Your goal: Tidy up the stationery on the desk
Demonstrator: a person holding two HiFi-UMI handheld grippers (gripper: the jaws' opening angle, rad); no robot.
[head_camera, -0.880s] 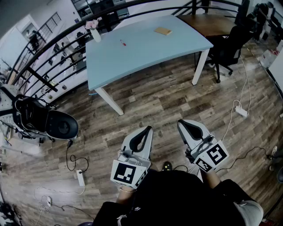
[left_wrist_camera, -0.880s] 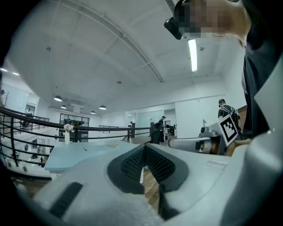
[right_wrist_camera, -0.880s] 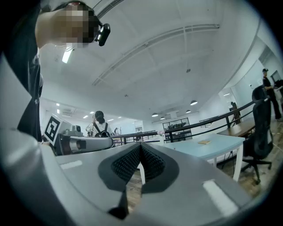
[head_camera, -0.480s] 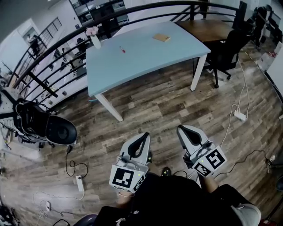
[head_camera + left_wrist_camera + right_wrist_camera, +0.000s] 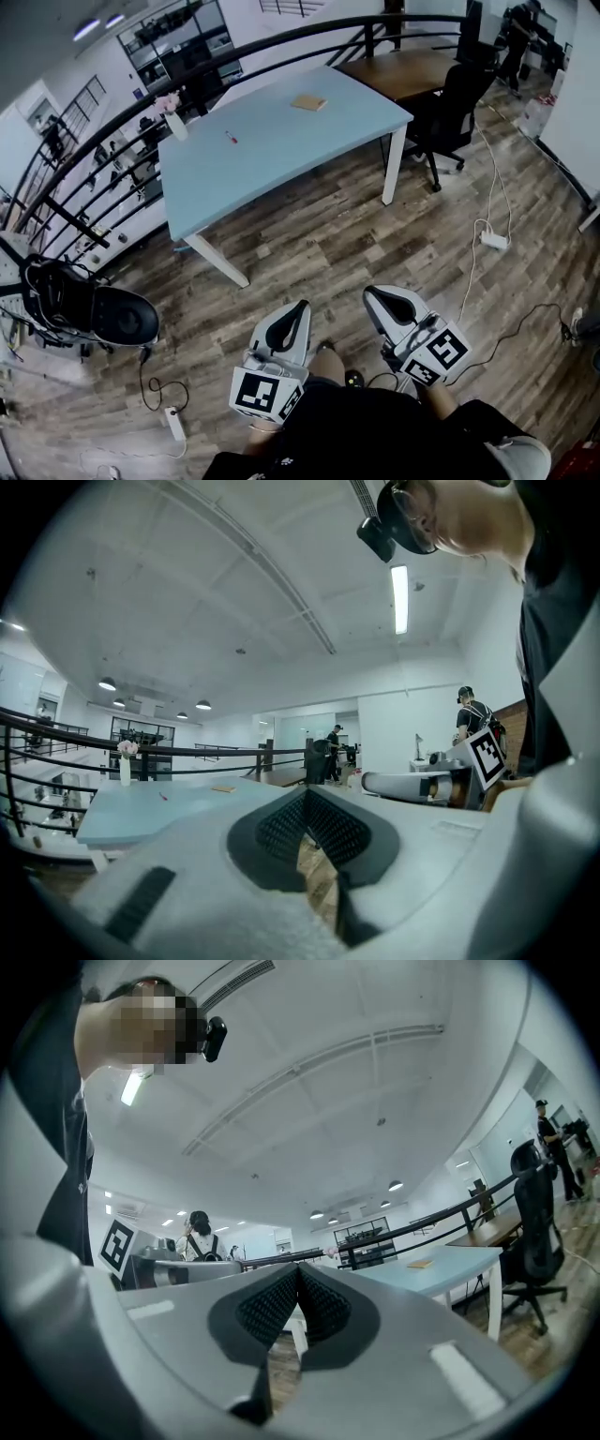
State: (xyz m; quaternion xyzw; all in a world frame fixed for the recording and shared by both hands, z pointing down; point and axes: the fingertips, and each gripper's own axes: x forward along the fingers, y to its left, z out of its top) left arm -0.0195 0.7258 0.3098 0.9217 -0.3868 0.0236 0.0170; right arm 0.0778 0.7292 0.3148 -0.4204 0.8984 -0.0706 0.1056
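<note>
**Both tongs clenched and empty; stationery lies on the desk, well ahead**

Head view. The left gripper [image 5: 299, 307] and right gripper [image 5: 371, 294] are held side by side low in the frame, close to the person's body, above the wood-plank floor [image 5: 328, 234]. Both point toward the light blue desk [image 5: 281, 150], which stands well apart from them. On the desk:
- a tan notepad [image 5: 307, 102] near the far edge
- a red pen [image 5: 230, 138] left of the notepad
- a vase of pink flowers [image 5: 174, 120] at the far left corner

(The pen and notepad lie well apart from each other.) A black office chair [image 5: 448, 98] stands at the desk's right end, just beside a brown table [image 5: 403, 67]. A white power strip [image 5: 494, 241] lies on the floor to the right.

Left gripper view. The jaws are clenched, with the ribbed pads meeting at the tip and nothing between them. Floor planks show through the slit lower down. The desk sits beyond the tip, to the left, carrying the vase, pen and notepad. The right gripper shows at right, held level, with its marker cube [image 5: 487, 754] turned to the camera.

Right gripper view. The jaws are pressed together and empty. The desk stands off to the right with the notepad on top, and the office chair is past it at the frame's edge. The left gripper shows at left, alongside.
</note>
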